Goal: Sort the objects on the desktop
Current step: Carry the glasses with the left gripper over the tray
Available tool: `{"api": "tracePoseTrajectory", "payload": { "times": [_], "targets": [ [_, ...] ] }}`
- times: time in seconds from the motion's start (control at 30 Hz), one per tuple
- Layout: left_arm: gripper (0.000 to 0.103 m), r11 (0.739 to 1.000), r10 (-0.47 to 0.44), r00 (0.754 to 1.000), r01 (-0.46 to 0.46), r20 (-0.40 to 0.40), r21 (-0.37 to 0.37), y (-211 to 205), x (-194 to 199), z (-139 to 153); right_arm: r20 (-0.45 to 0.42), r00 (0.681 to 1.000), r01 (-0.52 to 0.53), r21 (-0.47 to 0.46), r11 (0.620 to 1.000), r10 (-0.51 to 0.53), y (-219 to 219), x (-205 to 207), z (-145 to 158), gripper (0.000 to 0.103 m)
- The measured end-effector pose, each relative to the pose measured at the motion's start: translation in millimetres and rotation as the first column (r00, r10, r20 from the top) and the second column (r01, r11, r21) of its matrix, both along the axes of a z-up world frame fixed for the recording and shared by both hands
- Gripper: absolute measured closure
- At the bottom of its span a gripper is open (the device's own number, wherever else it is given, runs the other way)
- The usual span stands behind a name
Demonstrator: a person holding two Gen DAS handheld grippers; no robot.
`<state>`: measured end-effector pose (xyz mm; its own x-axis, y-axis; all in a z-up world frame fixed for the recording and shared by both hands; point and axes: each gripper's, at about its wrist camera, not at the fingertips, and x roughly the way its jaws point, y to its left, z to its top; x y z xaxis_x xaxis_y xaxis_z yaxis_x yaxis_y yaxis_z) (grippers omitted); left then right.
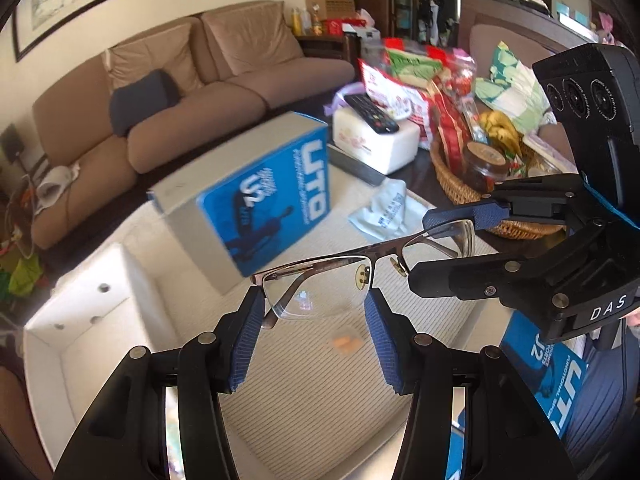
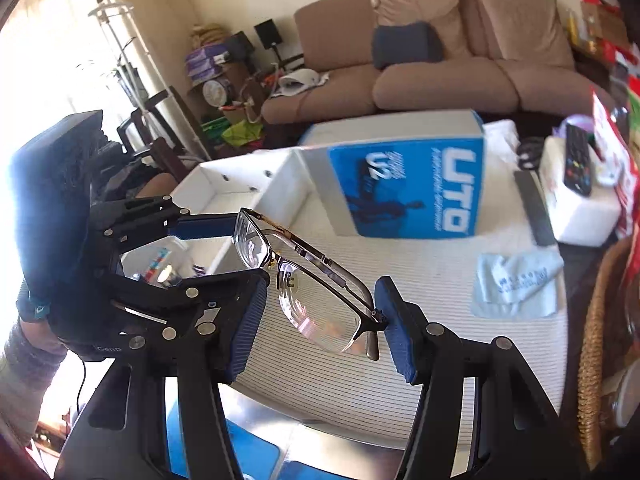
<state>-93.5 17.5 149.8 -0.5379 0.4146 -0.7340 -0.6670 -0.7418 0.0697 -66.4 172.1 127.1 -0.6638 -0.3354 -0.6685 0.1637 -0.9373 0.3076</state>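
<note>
I hold a pair of glasses up in the air above the striped mat on the bench, one end of the frame in each of my hands' fingers.

My left fingers are partly spread, with the blue pads on either side of one lens; the frame's outer hinge sits against the left pad, while the other pad stands just beside the lens edge near the bridge. From the right wrist view the same left fingers come in from the side, with that lens between them.

My right fingers are also partly spread around the other lens. The far end of the frame touches the right-hand pad; the left-hand pad is just beside the bridge, and I cannot tell if it presses on it. In the left wrist view the right fingers bracket that lens from the side.

Beyond the glasses stands a blue and white box on the mat, with an open white tray beside it. A pale cleaning cloth lies on the mat near a wicker basket of food. A remote rests on a white box further back.
</note>
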Motion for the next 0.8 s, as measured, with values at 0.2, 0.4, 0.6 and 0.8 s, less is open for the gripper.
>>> {"api": "tracePoseTrajectory", "payload": {
  "times": [0.2,0.4,0.6,0.8],
  "targets": [
    [0.049,0.996,0.09,0.995,-0.09,-0.035,0.01,-90,-3,30,-0.025,0.996,-0.091,-0.02,0.996,0.09,-79,-33,24,0.048],
    [0.049,0.98,0.196,0.98,-0.196,-0.022,0.035,-184,-37,31,-0.01,0.987,-0.161,-0.079,0.984,0.16,-162,-95,24,0.048],
    [0.049,0.963,0.261,0.964,-0.264,0.056,0.058,-257,-98,4,0.047,0.973,-0.219,-0.125,0.968,0.226,-223,-179,-3,0.048],
    [0.049,0.946,0.312,0.937,-0.321,0.16,0.035,-295,-167,-42,0.136,0.956,-0.24,-0.136,0.961,0.258,-259,-255,-52,0.048]
  ]
}}
